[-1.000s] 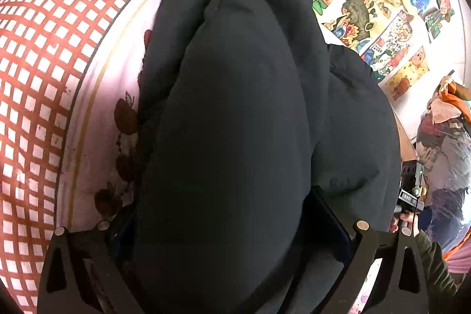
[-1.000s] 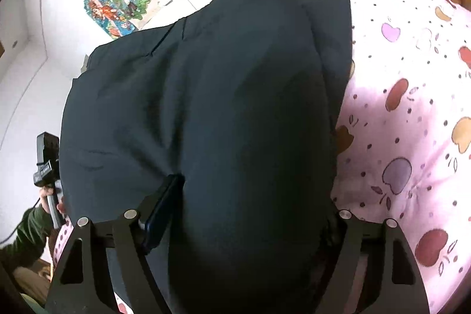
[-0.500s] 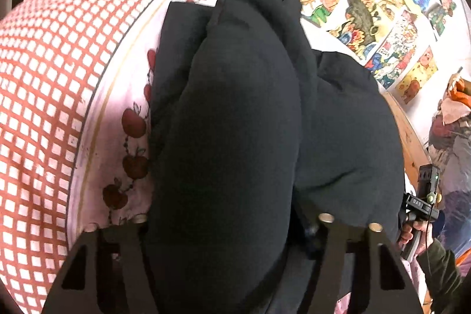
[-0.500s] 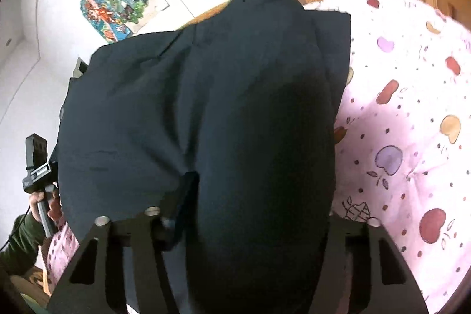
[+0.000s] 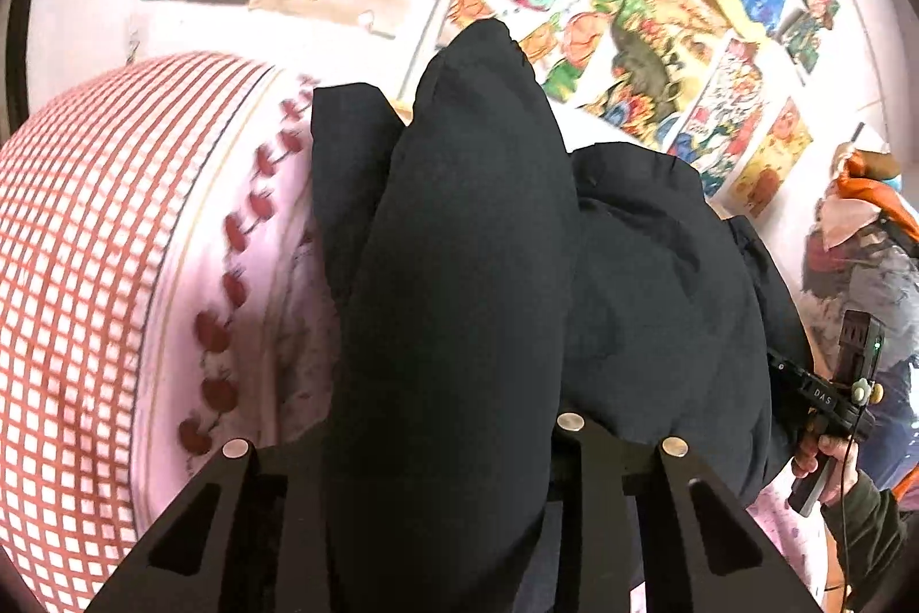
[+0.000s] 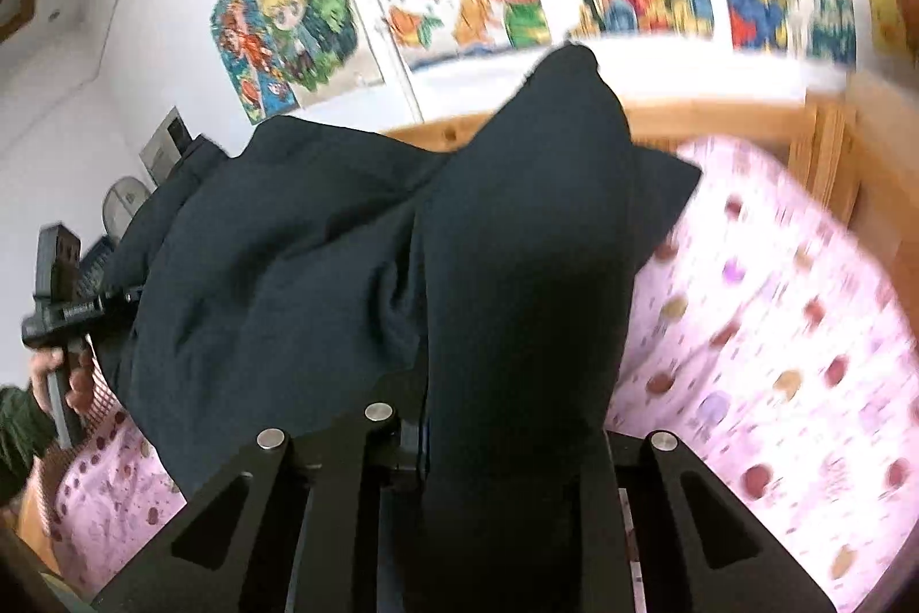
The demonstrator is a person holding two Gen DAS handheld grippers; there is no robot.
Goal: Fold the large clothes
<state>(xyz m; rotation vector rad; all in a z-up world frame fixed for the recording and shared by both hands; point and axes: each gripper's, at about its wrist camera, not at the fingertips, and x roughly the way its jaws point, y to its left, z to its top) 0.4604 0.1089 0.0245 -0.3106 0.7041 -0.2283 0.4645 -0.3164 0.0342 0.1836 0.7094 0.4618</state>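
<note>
I have the bed (image 6: pixel 804 337) under me, its pink fruit-print sheet filling the lower right of the right wrist frame and a red-checked quilt (image 5: pixel 86 268) bulging across the left of the left wrist frame, with the poster wall (image 5: pixel 632 10) along the top of both. The dark garment (image 5: pixel 459 297) runs up the middle of each frame, from the bottom edge to a peak just below the posters, so its long axis lies along the line each gripper points; the slack body of it sags between the two views, toward the right of the left frame and the left of the right frame. That is what the fold turns on, as I judge it: both held bunches must travel together over the cloth lying beyond. The left gripper (image 5: pixel 454 446) and the right gripper (image 6: pixel 517 426) are each closing on a thick bunch of that cloth, which fills the gap between their jaws. Neither is nearer; each holds its own side. The fingertips are buried in fabric, I cannot tell which edge I hold, and the right frame is smeared.
</note>
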